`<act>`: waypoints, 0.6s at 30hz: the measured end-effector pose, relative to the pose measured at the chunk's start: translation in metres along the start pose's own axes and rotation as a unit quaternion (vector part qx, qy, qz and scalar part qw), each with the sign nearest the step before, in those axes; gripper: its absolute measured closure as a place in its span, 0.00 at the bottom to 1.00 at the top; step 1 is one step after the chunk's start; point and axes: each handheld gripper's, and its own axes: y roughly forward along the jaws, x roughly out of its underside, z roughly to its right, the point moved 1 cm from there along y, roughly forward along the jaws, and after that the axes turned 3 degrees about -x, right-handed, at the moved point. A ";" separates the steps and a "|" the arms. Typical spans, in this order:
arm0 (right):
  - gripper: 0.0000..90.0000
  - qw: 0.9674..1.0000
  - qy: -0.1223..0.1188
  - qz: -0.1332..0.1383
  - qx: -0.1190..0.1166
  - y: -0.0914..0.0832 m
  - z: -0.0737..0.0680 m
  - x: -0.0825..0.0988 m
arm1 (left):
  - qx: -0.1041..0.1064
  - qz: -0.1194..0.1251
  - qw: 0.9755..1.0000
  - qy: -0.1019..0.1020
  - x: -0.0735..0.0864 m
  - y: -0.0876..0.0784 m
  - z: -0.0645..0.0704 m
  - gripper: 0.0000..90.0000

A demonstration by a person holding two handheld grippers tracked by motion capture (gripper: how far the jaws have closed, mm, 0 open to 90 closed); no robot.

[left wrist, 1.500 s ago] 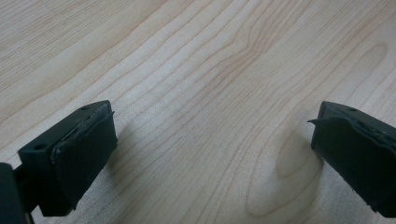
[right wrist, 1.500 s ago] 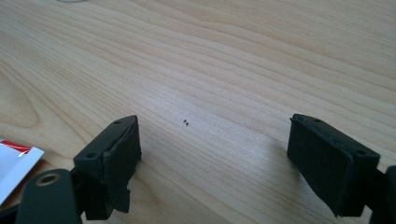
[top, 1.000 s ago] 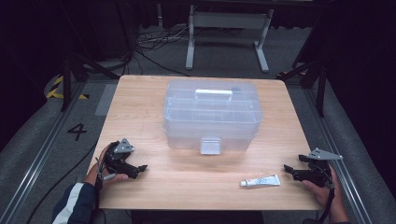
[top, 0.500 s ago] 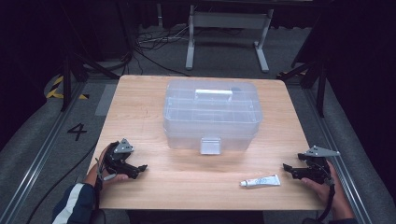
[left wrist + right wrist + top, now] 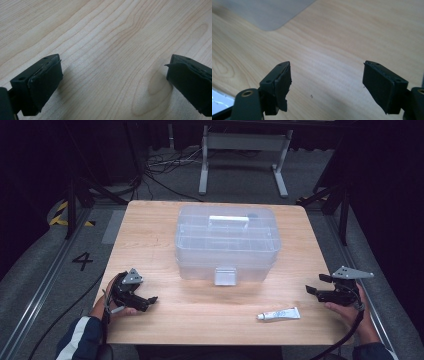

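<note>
A clear plastic box [image 5: 227, 240] with a lid, a white handle and a front latch stands shut in the middle of the wooden table [image 5: 150, 235]. A small white tube [image 5: 279, 314] lies on the table near the front right. My right gripper [image 5: 315, 289] hovers just right of the tube and points left. Its jaws [image 5: 327, 82] are wide apart with bare wood between them, and they have just been closing slightly. My left gripper [image 5: 148, 301] rests low at the front left, open [image 5: 112, 82] over bare wood.
In the right gripper view a corner of the box [image 5: 267, 12] shows at the upper left and a white edge [image 5: 218, 102] at the lower left. Beyond the table's far edge stand a metal stand [image 5: 242, 142] and floor cables.
The right hand has lifted its gripper a little off the table beside the tube. The left gripper, the box and the tube have stayed where they were.
</note>
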 end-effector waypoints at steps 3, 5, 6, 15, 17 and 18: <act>0.26 1.000 -0.012 0.012 0.002 -0.005 0.000 -0.013 | 0.000 0.000 1.000 0.000 0.000 0.000 0.000 0.01; 0.27 1.000 -0.016 0.016 -0.003 -0.007 -0.001 -0.019 | 0.000 0.000 1.000 0.000 0.000 0.000 0.000 0.01; 0.27 0.999 -0.021 0.022 -0.010 -0.009 -0.001 -0.029 | 0.000 0.000 1.000 0.000 0.000 0.000 0.000 0.01; 0.29 0.998 -0.057 0.033 -0.016 -0.009 -0.009 -0.061 | 0.000 0.000 1.000 0.000 0.000 0.000 0.000 0.01; 0.31 0.997 -0.067 0.037 -0.023 -0.008 -0.013 -0.073 | 0.000 0.000 1.000 0.000 0.000 0.000 0.000 0.01; 0.32 0.997 -0.070 0.038 -0.025 -0.008 -0.014 -0.076 | 0.000 0.000 1.000 0.000 0.000 0.000 0.000 0.01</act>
